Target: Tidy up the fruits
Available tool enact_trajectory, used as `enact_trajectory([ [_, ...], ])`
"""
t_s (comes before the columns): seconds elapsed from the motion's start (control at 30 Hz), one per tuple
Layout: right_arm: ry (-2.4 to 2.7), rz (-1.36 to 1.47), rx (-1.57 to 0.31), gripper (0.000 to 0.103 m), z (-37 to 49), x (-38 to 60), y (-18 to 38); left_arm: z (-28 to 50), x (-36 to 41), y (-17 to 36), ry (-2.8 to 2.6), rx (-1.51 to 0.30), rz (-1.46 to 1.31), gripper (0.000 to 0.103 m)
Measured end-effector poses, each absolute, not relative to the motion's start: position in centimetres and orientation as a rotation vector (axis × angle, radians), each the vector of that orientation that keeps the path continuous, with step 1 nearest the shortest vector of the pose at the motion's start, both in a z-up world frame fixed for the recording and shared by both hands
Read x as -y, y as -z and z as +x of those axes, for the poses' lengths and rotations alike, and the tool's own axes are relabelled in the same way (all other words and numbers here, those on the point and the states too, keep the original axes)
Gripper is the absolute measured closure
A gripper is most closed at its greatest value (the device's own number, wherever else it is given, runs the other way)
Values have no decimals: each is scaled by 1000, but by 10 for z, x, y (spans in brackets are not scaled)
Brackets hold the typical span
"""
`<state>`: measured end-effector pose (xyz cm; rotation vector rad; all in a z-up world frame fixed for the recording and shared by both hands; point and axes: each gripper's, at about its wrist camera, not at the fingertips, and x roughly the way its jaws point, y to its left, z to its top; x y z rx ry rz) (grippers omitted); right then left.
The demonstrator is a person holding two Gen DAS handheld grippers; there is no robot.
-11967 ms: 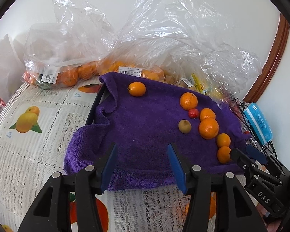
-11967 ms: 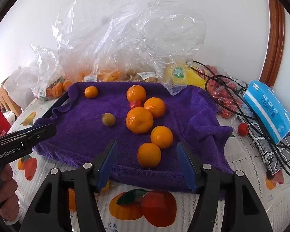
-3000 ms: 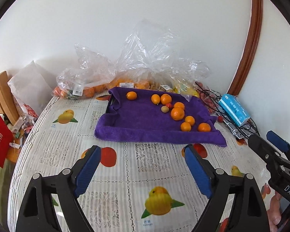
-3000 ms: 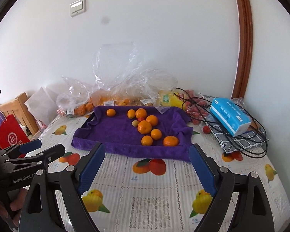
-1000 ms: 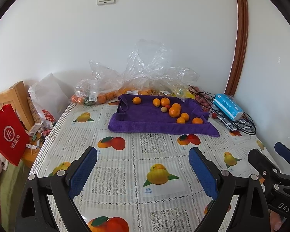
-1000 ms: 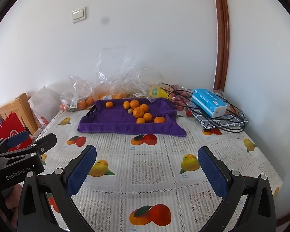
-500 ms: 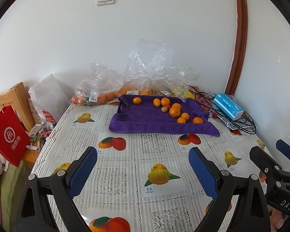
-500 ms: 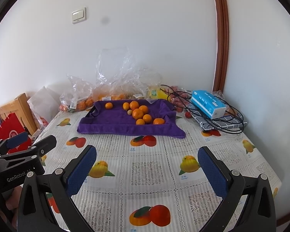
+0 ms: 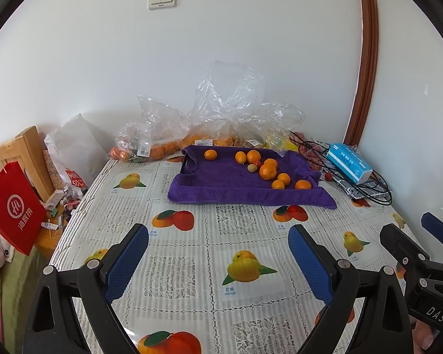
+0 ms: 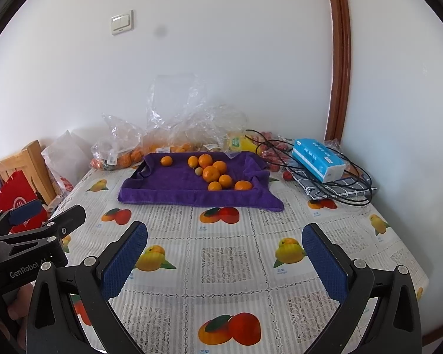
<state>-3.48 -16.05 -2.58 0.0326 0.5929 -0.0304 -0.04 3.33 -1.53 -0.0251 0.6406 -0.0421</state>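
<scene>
We see a table (image 9: 245, 230) carrying a purple towel (image 9: 221, 183), plastic bags (image 9: 227, 118), and a tissue pack (image 9: 348, 162).

readable text on the two grippers and the counter cloth

"das" is printed in white on the right gripper (image 9: 434, 236) body, and "genrobot.ai" on the left gripper (image 10: 47, 216) body; just ahead of the left gripper, the tablecloth (image 9: 192, 253) carries "mango" under a printed fruit.
</scene>
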Motion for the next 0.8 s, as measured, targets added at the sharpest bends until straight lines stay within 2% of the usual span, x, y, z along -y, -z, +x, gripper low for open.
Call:
enact_trajectory([
  [0.8, 27, 15, -597, 0, -33, 152, 28, 3, -39, 15, 23, -637, -22, 7],
])
